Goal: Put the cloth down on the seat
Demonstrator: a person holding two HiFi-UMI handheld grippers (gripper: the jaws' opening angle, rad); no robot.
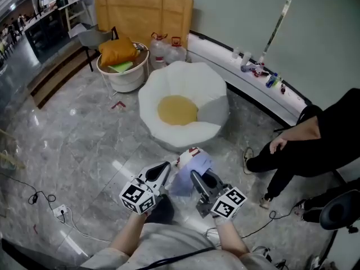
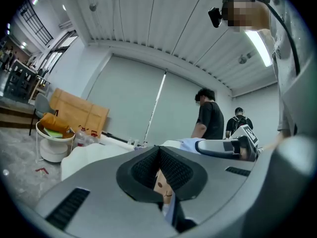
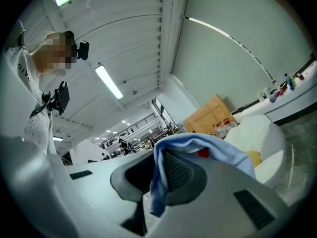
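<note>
A light blue cloth (image 1: 193, 166) with a red-and-white patch hangs bunched between my two grippers, low over the floor in front of the seat. The seat (image 1: 183, 89) is a white egg-shaped cushion with a yellow middle (image 1: 177, 109). My left gripper (image 1: 165, 169) is shut on the cloth's left edge (image 2: 162, 183). My right gripper (image 1: 194, 176) is shut on the cloth's right part, and blue fabric (image 3: 198, 145) drapes over its jaws. The seat (image 3: 262, 133) shows ahead in the right gripper view and also past the left gripper (image 2: 161, 175), where it appears as the white seat (image 2: 89, 157).
A white bucket (image 1: 125, 75) holding an orange bag stands left of the seat, with cardboard (image 1: 143, 13) behind. A person in black (image 1: 315, 139) sits at the right. Bottles (image 1: 264, 72) line a curved ledge. A power strip (image 1: 59, 210) and cables lie on the marble floor.
</note>
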